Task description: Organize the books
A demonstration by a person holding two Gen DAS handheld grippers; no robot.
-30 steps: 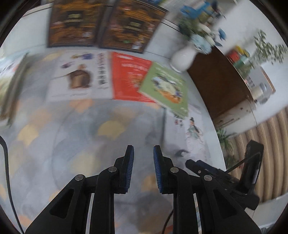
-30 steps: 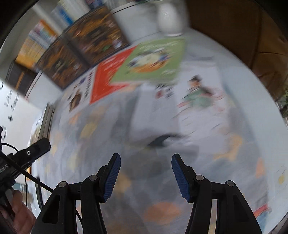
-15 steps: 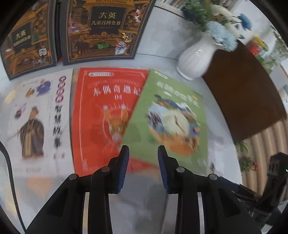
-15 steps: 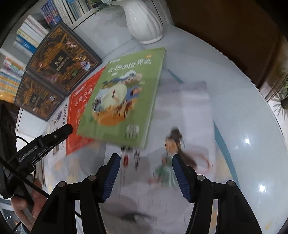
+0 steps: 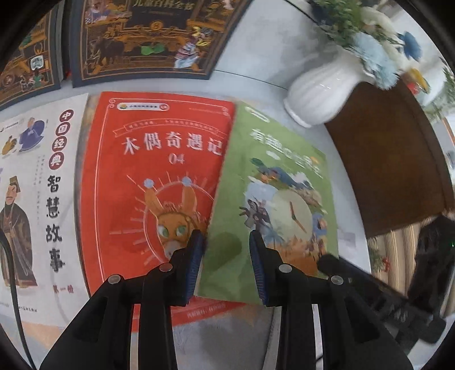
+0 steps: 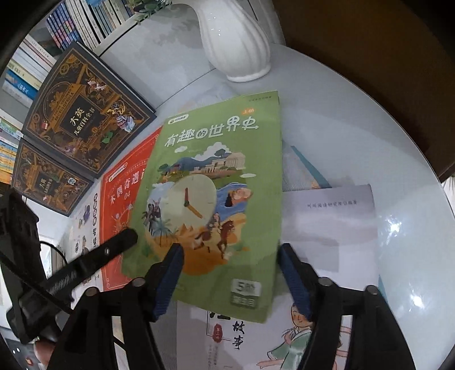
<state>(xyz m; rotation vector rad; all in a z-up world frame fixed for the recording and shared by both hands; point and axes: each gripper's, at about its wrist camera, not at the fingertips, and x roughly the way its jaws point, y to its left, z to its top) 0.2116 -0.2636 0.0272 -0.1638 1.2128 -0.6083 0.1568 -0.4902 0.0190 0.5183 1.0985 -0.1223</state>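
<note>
A green book (image 5: 273, 199) (image 6: 216, 185) lies askew, overlapping a red book (image 5: 153, 182) (image 6: 122, 193) and a white book with a girl drawn on it (image 6: 327, 227). My left gripper (image 5: 226, 242) hovers over the green book's near left corner, its jaws slightly apart and gripping nothing. My right gripper (image 6: 230, 253) hangs over the green book's near end. Its jaws are opening and straddle the cover without pressing on it. A white book with a robed figure (image 5: 34, 199) lies left of the red one. Two dark encyclopedias (image 5: 148, 37) (image 6: 85, 113) lie beyond them.
A white vase (image 5: 321, 88) (image 6: 233, 42) with flowers stands just past the green book's far end. A dark brown cabinet (image 5: 392, 159) borders the round table (image 6: 369, 128) on the right. Shelves of books (image 6: 79, 25) run along the back left.
Both grippers have moved forward over the table to the overlapping books. The green book has come between the right fingers, whose jaws have widened. The left jaws stand a little wider than a second ago.
</note>
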